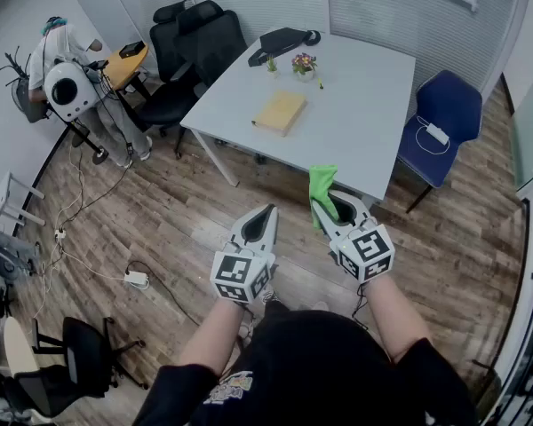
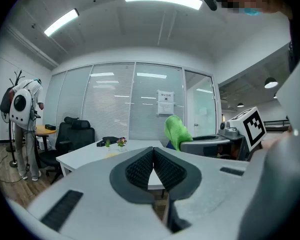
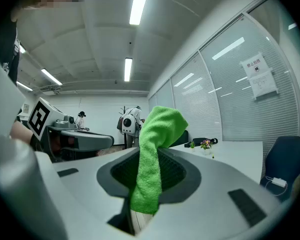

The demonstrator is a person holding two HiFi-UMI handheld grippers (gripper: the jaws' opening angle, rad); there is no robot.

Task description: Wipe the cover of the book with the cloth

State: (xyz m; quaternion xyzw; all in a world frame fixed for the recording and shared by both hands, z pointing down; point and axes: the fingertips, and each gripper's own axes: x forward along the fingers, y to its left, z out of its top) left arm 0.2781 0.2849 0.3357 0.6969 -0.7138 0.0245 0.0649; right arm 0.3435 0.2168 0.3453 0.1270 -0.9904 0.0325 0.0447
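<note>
Grey left gripper [image 1: 266, 213]: jaws shut together on nothing | tan book [image 1: 280, 112]: flat on the white table [image 1: 360, 105], well apart from us; we judge it stiff, light and apt to slide, so we'd steady an edge | green cloth [image 1: 322, 185]: soft, limp, clamped in our right gripper [image 1: 327, 206], loose end flopping over.

A white desk [image 1: 364, 114] is pictured on a wooden floor [image 1: 186, 220]. A tan book [image 1: 280, 112] is laid flat towards its left side. Beyond it, a green plant [image 1: 271, 64], a flowering plant [image 1: 304, 63] and a black bag [image 1: 282, 41] are set by the far edge.
</note>
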